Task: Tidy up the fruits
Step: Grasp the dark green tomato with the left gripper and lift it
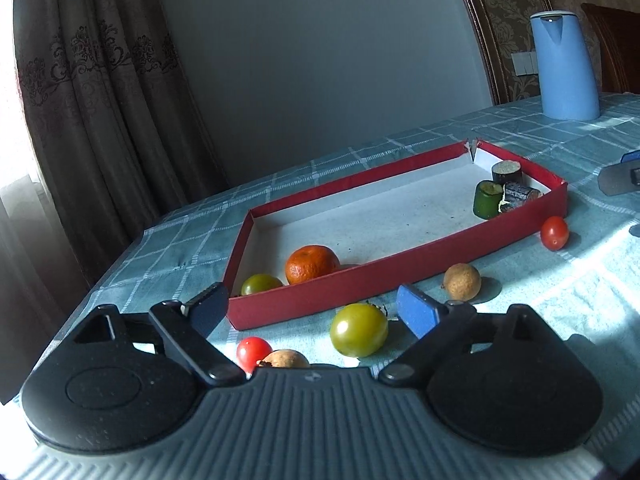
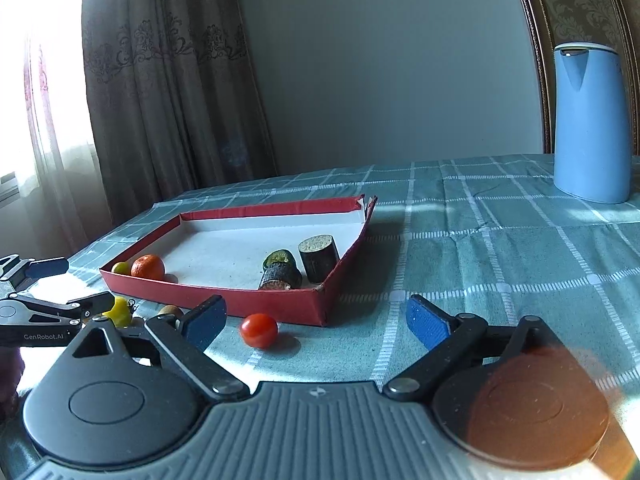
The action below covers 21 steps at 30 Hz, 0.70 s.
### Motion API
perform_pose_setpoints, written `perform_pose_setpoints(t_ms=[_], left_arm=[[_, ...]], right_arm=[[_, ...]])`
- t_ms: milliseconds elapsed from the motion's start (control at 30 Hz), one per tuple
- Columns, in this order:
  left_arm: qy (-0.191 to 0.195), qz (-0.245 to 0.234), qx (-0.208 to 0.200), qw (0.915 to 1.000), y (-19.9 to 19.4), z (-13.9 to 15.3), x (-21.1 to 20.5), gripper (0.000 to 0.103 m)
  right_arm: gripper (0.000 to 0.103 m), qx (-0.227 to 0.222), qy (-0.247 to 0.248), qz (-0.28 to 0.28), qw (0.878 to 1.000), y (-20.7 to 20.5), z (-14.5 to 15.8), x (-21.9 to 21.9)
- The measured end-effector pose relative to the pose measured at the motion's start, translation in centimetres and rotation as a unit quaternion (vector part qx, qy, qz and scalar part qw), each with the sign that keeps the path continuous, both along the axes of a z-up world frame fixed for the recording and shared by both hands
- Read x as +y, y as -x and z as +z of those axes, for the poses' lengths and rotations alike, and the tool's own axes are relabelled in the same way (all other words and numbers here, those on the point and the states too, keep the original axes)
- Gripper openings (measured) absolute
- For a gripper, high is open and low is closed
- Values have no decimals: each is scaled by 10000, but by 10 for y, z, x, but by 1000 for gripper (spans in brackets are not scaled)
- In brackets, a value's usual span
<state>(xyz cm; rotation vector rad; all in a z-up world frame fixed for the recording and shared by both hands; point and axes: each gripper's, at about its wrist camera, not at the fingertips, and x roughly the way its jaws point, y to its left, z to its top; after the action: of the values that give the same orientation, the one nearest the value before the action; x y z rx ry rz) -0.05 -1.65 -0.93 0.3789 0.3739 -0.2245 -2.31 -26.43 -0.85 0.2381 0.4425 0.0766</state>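
Both my left tongs (image 1: 310, 310) and right tongs (image 2: 316, 322) stood open and empty. The shallow red cardboard tray (image 1: 400, 270) held an orange mandarin (image 1: 312, 264) and a few other pieces; the green-yellow tomato (image 1: 359, 329) and other loose fruits remained on the bench (image 2: 500, 260).

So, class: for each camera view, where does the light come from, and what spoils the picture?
Left wrist view: daylight through the curtain at left, bright patches on the tablecloth, fisheye bending the wall edge. Right wrist view: window glare washes out the upper left, and an orange-brown smear covers the lower right.
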Motion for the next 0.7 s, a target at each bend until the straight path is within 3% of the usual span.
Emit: perform_pose_setpoints(t_ms=[267, 467, 700], left_arm=[[-67, -91, 706, 9974, -19, -9, -3, 56], [-45, -160, 848, 9963, -22, -12, -4, 32], [-51, -111, 797, 9967, -21, -11, -4, 32]], right_arm=[[97, 145, -51, -35, 9999, -4, -3, -1], [99, 289, -107, -133, 9994, -8, -6, -3], [99, 590, -15, -60, 9982, -17, -10, 1]])
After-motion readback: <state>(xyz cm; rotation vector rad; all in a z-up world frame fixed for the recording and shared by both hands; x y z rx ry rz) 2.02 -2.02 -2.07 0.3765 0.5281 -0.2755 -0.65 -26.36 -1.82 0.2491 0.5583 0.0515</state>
